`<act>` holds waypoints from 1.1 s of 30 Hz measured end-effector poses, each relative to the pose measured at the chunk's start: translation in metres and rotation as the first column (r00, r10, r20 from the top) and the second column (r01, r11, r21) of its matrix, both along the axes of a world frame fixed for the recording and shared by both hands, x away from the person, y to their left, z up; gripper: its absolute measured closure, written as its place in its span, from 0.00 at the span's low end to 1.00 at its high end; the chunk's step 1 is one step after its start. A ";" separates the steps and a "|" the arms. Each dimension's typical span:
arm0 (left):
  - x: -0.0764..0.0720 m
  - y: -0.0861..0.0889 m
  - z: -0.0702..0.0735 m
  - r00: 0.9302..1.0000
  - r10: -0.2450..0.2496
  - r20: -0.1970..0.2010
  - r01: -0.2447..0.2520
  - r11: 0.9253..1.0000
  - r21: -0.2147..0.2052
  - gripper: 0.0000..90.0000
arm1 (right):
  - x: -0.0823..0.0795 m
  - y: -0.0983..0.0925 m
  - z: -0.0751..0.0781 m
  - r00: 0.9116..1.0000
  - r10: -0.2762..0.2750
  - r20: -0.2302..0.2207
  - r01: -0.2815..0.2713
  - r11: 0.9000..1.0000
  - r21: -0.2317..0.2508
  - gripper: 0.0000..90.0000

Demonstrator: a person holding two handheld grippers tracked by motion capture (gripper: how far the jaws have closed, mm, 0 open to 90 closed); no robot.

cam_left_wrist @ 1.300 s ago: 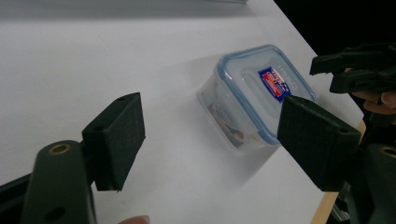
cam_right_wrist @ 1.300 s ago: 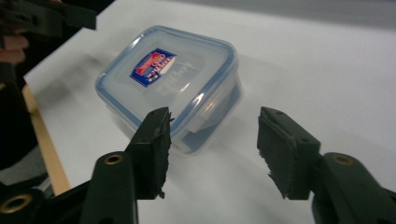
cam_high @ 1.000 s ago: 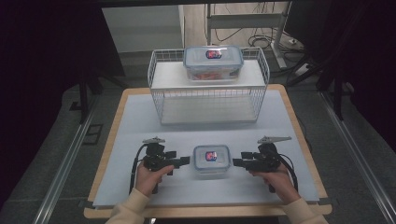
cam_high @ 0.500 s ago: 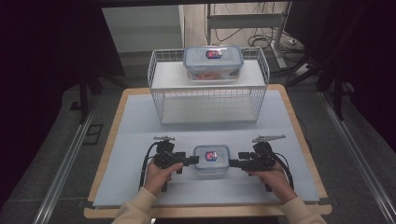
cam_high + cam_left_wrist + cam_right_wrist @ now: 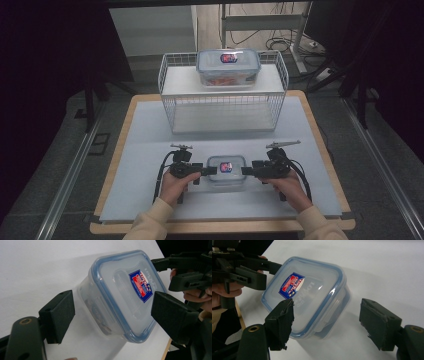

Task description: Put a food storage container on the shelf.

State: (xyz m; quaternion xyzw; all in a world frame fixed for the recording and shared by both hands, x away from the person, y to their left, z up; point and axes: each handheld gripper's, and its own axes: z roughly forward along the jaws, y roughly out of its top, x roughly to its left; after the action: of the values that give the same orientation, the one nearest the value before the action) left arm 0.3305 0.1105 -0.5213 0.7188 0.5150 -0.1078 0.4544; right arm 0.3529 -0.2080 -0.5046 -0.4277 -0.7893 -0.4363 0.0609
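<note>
The landmark here is the small container [image 5: 226, 172], a clear plastic box with a blue-rimmed lid and a red and blue label. It stands on the white table [image 5: 145, 150], in the near middle part.

Nearest to the camera, the person's two forearms in pale sleeves come in, one on each side of the small container. The left gripper [image 5: 209, 171] is at the left end of the container and the right gripper [image 5: 245, 171] at its right end, both pointing inward toward it. In the left gripper view the jaws stand spread, with the container's end between them and a gap visible on at least the one side; the pads do not press on it. In the right gripper view the jaws have just been opening and now stand wide. The container's end lies between them, and the far pad is clearly apart from the wall.

Behind the small container, well apart, stands a white wire basket [image 5: 170, 107] turned upside down like a shelf. On top of it sits a larger container [image 5: 228, 67] of the same kind.

I judge that the step in hand is the approach for a two-handed grasp. The next move calls for both grippers to slide a little further over the ends, at equal height, and then close evenly, so that the box does not twist or slip on the smooth table.
</note>
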 end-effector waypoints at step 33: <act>-0.021 -0.003 -0.001 0.998 -0.051 0.035 0.052 0.999 -0.008 0.49 | -0.007 0.004 -0.007 0.997 0.034 -0.063 -0.029 0.996 0.087 0.53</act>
State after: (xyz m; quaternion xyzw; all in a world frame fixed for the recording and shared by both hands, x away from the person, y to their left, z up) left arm 0.3095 0.1077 -0.5219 0.7316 0.4878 -0.1091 0.4636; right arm 0.3456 -0.2038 -0.5113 -0.4259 -0.7740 -0.4550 0.1116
